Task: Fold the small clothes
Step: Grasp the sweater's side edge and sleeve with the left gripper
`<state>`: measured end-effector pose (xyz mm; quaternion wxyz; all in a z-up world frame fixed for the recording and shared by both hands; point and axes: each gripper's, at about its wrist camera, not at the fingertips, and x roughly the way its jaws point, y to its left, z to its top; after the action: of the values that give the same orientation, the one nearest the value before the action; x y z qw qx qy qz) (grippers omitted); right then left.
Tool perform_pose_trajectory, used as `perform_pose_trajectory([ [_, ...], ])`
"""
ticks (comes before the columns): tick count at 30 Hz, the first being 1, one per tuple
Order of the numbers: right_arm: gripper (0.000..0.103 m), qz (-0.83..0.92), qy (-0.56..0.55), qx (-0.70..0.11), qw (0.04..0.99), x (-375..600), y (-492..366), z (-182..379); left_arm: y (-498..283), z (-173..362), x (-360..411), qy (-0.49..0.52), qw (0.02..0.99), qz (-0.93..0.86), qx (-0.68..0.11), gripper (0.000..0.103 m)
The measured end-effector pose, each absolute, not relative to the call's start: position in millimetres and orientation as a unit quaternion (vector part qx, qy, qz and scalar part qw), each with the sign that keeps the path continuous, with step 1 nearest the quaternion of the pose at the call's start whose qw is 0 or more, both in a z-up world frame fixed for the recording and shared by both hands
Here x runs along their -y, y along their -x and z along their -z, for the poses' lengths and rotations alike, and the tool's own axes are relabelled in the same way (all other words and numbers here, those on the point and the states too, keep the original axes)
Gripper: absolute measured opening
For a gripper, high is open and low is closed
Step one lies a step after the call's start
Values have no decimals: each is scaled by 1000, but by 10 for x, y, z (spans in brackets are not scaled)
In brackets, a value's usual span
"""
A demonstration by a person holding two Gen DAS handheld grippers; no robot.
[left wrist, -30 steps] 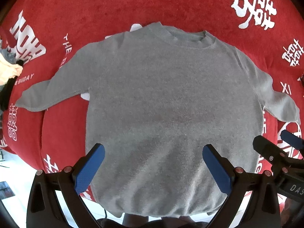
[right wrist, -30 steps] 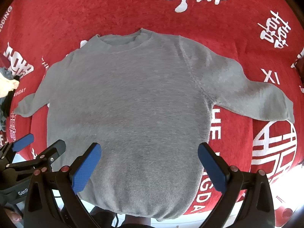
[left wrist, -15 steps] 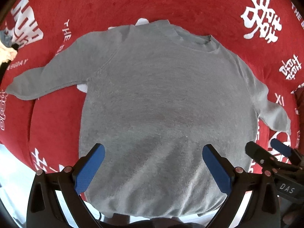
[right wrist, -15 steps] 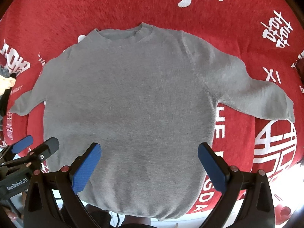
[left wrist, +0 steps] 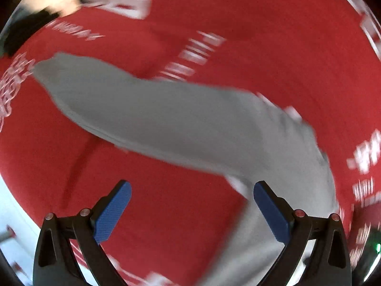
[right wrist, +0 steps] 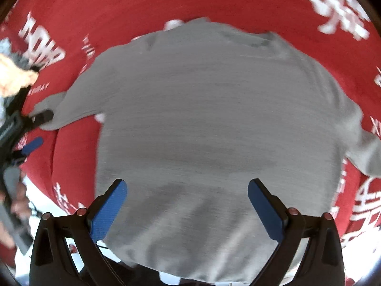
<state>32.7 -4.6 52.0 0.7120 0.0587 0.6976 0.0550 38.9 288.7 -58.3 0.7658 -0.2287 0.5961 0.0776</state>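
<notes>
A small grey long-sleeved sweater [right wrist: 214, 124] lies flat, face up, on a red cloth with white lettering [right wrist: 119, 7]. Its left sleeve [left wrist: 154, 116] stretches across the blurred left wrist view. My left gripper [left wrist: 191, 211] is open and empty, just short of that sleeve; it also shows in the right wrist view [right wrist: 39, 130], open at the sleeve's cuff. My right gripper [right wrist: 187, 208] is open and empty above the sweater's lower body, near the hem. The right sleeve [right wrist: 366, 150] trails off at the right edge.
The red cloth [left wrist: 273, 35] covers a raised surface whose front edge drops to a pale floor [right wrist: 45, 205] at lower left. Dark and pale clothing [right wrist: 12, 71] lies at the far left.
My left gripper has swung quickly left, from over the sweater's hem to the left sleeve. My right gripper has shifted left over the sweater's body. Both stay open.
</notes>
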Motion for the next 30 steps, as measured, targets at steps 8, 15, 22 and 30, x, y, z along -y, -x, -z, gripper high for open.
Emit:
perform_pose_trajectory([
  [8, 102, -104, -25, -714, 692, -738, -500, -272, -422, 1433, -4051, 396, 717, -61, -570, 103],
  [15, 102, -124, -16, -716, 687, -1030, -598, -206, -559, 1441, -3986, 453, 728, 2, -514, 103],
  [22, 102, -128, -17, -713, 690, -1088, -648, -237, -841, 1550, -3980, 432, 734, -48, -521, 46],
  [30, 102, -98, -50, -709, 696, -822, -584, -263, -932, 1081, -3759, 338, 798, -43, -497, 21],
])
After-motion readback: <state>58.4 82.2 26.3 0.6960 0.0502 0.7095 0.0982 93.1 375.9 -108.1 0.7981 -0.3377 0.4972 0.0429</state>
